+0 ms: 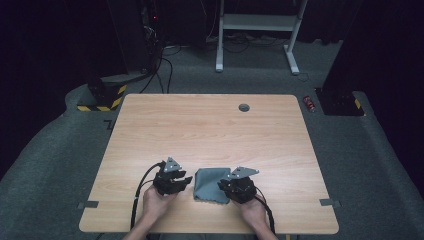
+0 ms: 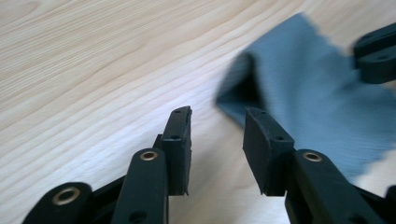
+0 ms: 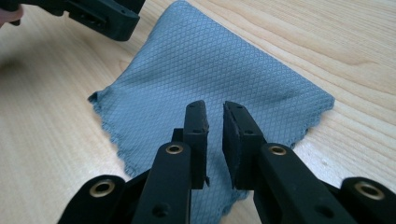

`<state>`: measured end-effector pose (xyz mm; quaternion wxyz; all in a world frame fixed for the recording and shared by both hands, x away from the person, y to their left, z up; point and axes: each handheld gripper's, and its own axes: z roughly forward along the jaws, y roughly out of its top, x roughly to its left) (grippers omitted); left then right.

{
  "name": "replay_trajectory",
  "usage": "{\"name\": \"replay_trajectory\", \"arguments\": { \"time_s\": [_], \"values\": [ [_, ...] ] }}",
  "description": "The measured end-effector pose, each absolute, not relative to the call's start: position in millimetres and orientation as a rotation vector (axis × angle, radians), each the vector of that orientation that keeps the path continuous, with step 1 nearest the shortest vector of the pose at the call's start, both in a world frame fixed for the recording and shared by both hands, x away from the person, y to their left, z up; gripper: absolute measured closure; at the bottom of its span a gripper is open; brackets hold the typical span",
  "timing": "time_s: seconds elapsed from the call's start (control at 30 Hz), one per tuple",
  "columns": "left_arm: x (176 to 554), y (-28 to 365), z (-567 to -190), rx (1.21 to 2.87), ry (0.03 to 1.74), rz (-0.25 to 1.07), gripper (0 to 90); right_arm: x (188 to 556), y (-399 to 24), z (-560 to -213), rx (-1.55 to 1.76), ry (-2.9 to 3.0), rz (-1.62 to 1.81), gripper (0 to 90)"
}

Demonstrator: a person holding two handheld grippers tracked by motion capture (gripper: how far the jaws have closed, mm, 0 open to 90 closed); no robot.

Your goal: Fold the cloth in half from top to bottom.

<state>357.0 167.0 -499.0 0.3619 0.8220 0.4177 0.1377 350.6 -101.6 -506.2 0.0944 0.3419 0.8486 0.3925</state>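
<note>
Wood-grain table (image 1: 210,125), pale and bare save for a small grey grommet (image 1: 244,107) near its far edge. Grey carpet runs around it, with a white frame (image 1: 257,30) and dark stands behind, and yellow-black tape marking one stand's foot (image 1: 102,100). On the near part of the table lies a blue-grey cloth (image 1: 210,184), folded flat, with a diamond weave and a scalloped edge; one corner looks lifted in the left gripper view. The left gripper (image 2: 217,135) sits just beside that corner, jaws apart with only table between them. The right gripper (image 3: 215,140) hangs over the cloth's near side, jaws narrowly parted, pinching nothing.
</note>
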Motion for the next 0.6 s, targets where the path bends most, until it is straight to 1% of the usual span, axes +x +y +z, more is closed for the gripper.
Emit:
{"name": "replay_trajectory", "arguments": {
  "time_s": [0.1,0.3,0.6],
  "values": [
    [366.8,165.3,-502.8,2.135,1.108,0.368,59.5,353.3,-97.7,-507.8,1.013,2.518,1.146,79.3],
    [375.8,151.8,-502.6,2.157,1.080,0.356,52.9,355.8,-93.9,-509.3,1.012,2.524,1.122,79.1],
    [382.6,142.3,-505.9,2.202,1.058,0.370,48.8,356.4,-95.1,-508.7,1.011,2.527,1.117,79.1]
  ]
}}
